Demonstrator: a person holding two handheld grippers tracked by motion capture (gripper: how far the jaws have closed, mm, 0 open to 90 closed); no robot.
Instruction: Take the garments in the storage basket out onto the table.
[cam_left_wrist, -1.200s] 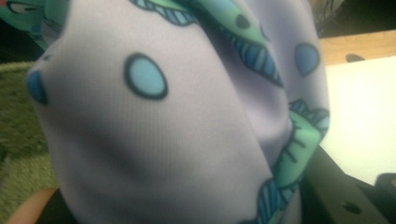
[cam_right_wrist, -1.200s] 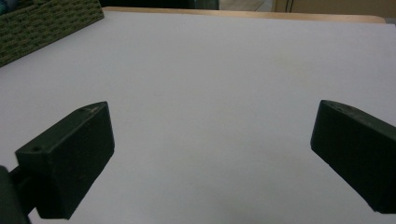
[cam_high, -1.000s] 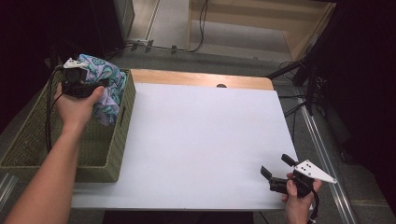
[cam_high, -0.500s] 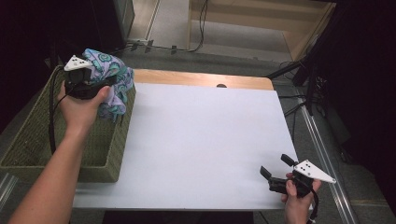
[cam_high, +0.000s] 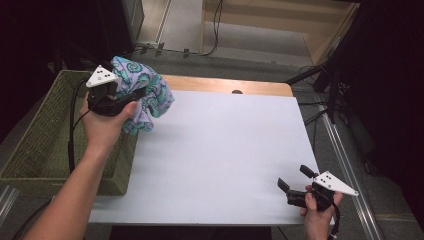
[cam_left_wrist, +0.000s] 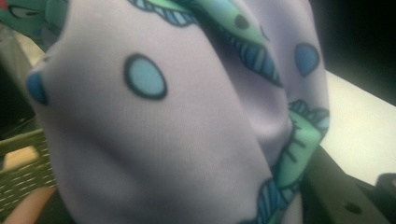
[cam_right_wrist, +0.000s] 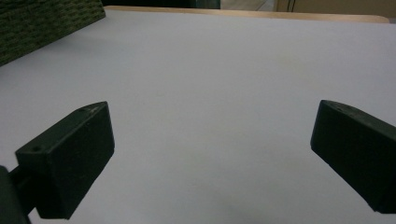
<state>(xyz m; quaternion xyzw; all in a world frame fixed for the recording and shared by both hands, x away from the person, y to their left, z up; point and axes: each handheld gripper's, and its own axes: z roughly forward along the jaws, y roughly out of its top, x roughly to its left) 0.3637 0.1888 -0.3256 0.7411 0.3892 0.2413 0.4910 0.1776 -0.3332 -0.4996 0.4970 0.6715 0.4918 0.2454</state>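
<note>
Since the earlier frame we have carried the cloth (cam_high: 142, 97) up and out of the woven basket (cam_high: 50, 145); it now hangs at the basket's inner rim. Left gripper (cam_high: 131, 96) jaws clamp the soft, bunched patterned fabric (lilac, teal swirls). Right gripper (cam_high: 296, 179), jaws wide and empty, sits well apart from the basket.

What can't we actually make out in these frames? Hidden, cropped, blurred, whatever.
- Left gripper, high view: jaw tips buried in the patterned cloth; pad contact hidden.
- Left gripper view: cloth sits against the lens, blurred; garment type unclear.
- Wicker basket, high view: the forearm and the near wall hide part of its inside.
- Right gripper, right gripper view: jaws stand wide apart, the right jaw cropped by the edge.
</note>
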